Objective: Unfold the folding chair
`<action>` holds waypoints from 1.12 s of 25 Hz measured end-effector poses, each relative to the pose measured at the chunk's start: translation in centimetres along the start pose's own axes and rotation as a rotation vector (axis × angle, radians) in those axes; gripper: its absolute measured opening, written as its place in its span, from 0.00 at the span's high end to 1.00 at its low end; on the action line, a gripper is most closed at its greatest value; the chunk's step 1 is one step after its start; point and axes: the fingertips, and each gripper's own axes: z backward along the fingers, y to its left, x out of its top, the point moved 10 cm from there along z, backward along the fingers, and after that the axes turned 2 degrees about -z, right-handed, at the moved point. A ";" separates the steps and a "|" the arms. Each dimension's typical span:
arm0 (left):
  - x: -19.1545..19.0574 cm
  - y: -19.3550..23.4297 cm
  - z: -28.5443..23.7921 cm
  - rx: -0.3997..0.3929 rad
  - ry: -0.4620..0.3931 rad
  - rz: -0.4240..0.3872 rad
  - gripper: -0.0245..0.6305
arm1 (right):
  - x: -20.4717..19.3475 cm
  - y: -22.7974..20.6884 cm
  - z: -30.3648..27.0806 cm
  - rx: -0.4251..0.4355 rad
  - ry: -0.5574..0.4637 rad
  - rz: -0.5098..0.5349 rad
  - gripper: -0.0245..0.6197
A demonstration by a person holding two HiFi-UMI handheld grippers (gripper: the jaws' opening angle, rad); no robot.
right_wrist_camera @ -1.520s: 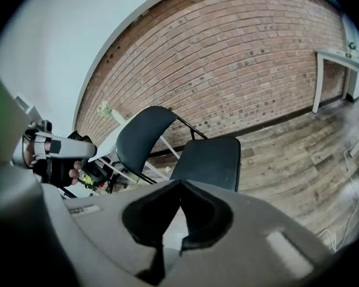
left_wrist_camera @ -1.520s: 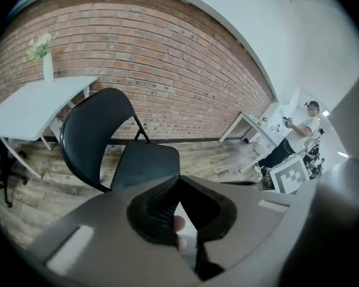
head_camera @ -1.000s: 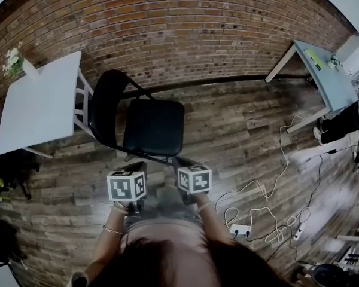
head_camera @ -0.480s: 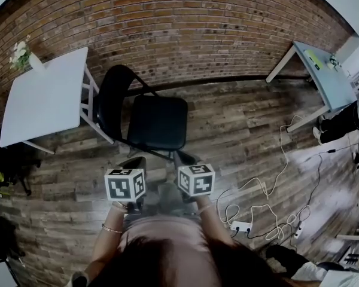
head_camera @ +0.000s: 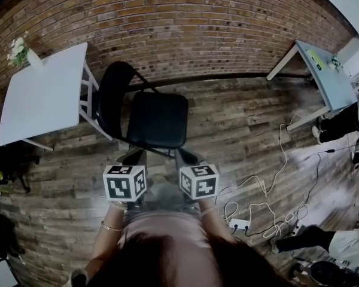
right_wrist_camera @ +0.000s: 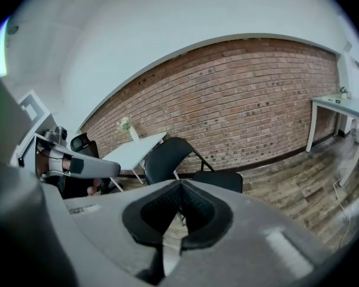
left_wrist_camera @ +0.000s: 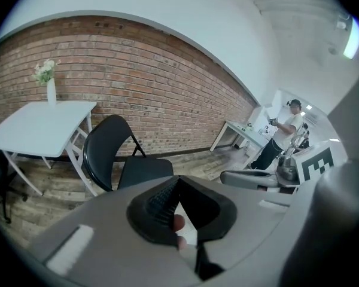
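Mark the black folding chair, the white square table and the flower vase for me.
Black padded folding chair [head_camera: 157,119], head view, middle of the seat.
White square table [head_camera: 42,94], head view, bare tabletop.
White vase of flowers [left_wrist_camera: 51,91], left gripper view, vase body.

you're in an office-like studio room: red brick wall [head_camera: 185,23], wood plank floor [head_camera: 239,124], a white table [head_camera: 42,97] on your left, a work desk [head_camera: 329,79] on your right, cables [head_camera: 285,157] and a power strip [head_camera: 239,226] on the floor.
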 end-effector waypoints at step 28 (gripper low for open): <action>3.5 2.0 -3.5 -0.010 0.009 0.052 0.96 | 3.5 -2.0 -4.2 0.021 0.020 0.027 0.97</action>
